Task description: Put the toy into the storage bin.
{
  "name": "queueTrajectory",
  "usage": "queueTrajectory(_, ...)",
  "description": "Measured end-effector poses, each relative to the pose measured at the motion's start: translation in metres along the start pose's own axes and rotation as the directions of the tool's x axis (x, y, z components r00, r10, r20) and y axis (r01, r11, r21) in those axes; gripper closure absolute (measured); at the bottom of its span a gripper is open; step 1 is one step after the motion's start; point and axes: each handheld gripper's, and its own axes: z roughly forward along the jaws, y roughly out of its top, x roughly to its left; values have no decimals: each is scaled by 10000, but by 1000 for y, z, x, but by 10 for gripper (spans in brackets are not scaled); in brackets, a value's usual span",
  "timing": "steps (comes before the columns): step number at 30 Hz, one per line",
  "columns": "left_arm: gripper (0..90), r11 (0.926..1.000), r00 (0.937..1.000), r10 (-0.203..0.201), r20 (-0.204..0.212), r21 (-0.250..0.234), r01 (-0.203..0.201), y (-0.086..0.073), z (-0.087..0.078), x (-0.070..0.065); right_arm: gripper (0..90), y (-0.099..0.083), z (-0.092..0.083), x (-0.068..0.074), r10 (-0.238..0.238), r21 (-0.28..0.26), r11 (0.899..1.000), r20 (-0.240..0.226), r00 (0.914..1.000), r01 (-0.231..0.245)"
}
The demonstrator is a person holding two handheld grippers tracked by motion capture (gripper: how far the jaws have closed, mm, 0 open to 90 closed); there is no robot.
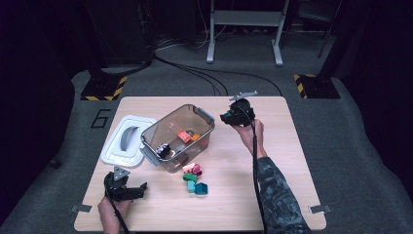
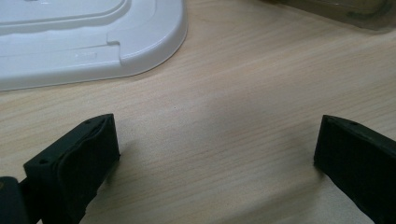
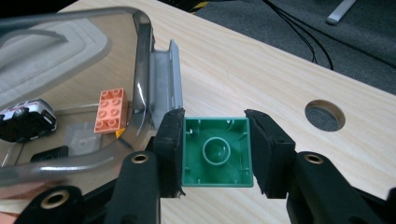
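High view: left gripper (image 1: 127, 187) rests near the table's (image 1: 292, 146) front-left corner, jaws wide apart over bare wood, below the white lid (image 1: 127, 141). Clear bin (image 1: 178, 136) mid-table holds an orange brick (image 3: 111, 111) and what may be a toy car (image 3: 27, 116). Right gripper (image 3: 215, 154) clamps the green brick (image 3: 215, 151) just beside the bin's rim.

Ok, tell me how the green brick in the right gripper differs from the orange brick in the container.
The green brick is square and clamped off the table, hollow underside showing; the orange brick is oblong and lies studs-up on the floor of the container. Both are plastic building bricks.
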Motion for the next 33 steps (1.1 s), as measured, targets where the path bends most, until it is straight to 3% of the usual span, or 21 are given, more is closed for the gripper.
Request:
queueTrajectory(14,0,10000,10000,-7,-4,-29,7,0,0,0,590,29,-8,11,-432,-398,9983,40,9991,433)
queueTrajectory(25,0,10000,10000,-11,-1,-33,11,0,0,0,590,42,2,42,-1129,-346,9932,-579,9919,1110)
queueTrajectory(33,0,10000,10000,-10,3,-4,10,0,0,0,589,33,19,70,-1447,248,9886,-1210,9820,1487)
